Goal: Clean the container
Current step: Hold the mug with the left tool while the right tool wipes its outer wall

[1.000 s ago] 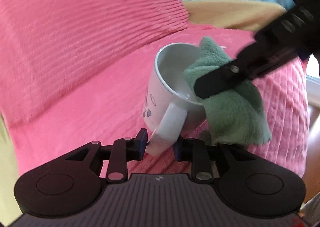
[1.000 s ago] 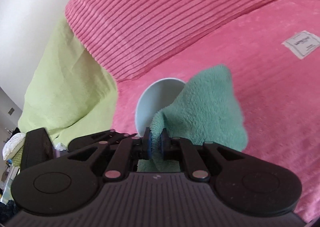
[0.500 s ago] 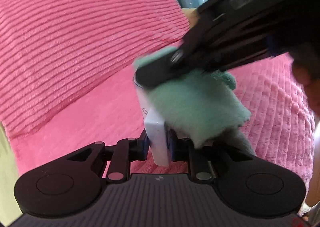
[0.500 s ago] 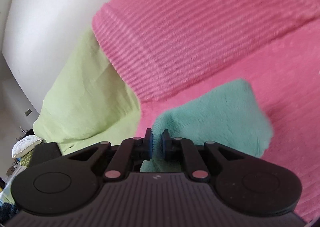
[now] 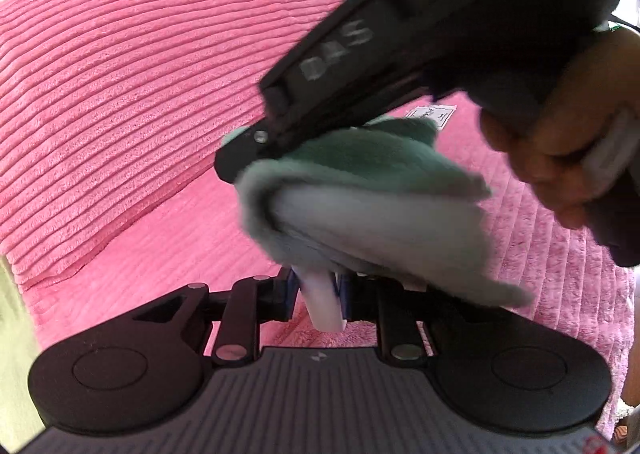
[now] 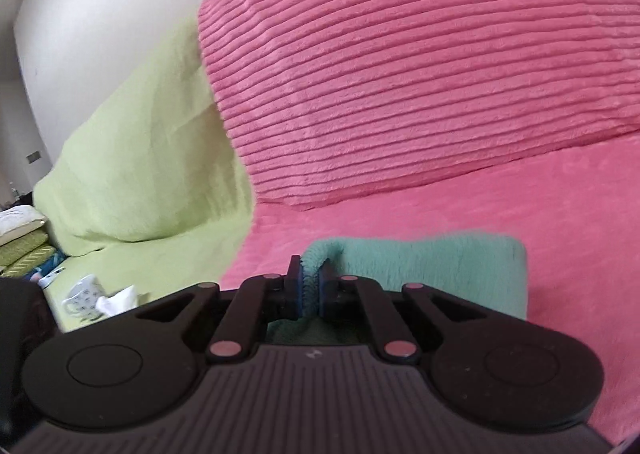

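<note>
Mid-wipe. Left tongs clamped on mug handle, mug held above pink bed, draped by green cloth pinched in right tongs. Next: rub inside, firm grip.

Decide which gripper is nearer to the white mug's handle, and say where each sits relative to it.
Left. The left gripper is clamped on the mug handle. The right gripper holds the green cloth above it, draped over the mug.
</note>
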`<state>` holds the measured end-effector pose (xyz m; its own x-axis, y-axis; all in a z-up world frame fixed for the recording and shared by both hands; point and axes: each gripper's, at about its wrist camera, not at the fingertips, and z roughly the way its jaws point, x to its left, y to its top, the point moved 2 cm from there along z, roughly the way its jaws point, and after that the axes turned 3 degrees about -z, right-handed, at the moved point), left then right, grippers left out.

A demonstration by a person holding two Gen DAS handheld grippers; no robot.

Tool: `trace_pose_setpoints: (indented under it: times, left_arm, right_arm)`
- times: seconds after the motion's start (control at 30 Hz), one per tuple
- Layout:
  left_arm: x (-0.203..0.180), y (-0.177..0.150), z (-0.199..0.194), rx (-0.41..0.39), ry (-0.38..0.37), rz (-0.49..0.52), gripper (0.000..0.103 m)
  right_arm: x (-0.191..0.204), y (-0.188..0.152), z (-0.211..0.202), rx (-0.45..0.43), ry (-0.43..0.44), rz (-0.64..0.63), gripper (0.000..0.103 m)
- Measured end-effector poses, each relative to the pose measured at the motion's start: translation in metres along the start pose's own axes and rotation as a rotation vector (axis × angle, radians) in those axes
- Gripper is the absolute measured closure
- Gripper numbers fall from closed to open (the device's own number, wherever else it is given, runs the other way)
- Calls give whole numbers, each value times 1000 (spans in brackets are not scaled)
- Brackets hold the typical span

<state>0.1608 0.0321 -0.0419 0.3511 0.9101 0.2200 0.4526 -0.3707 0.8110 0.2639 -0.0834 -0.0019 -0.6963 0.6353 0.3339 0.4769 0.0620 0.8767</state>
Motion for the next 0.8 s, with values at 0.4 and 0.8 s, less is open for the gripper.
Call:
trace_pose_setpoints:
  times: [0.4,0.8]
  left_arm:
    - [-1,-2,-1,-2,-6,-11,80]
    - [0,-2,2,12,2,-54,79]
  right_arm:
    - [-15,7,1,-62,-153,26,101]
    - [-22,0,-16,-10,-261,-24,101]
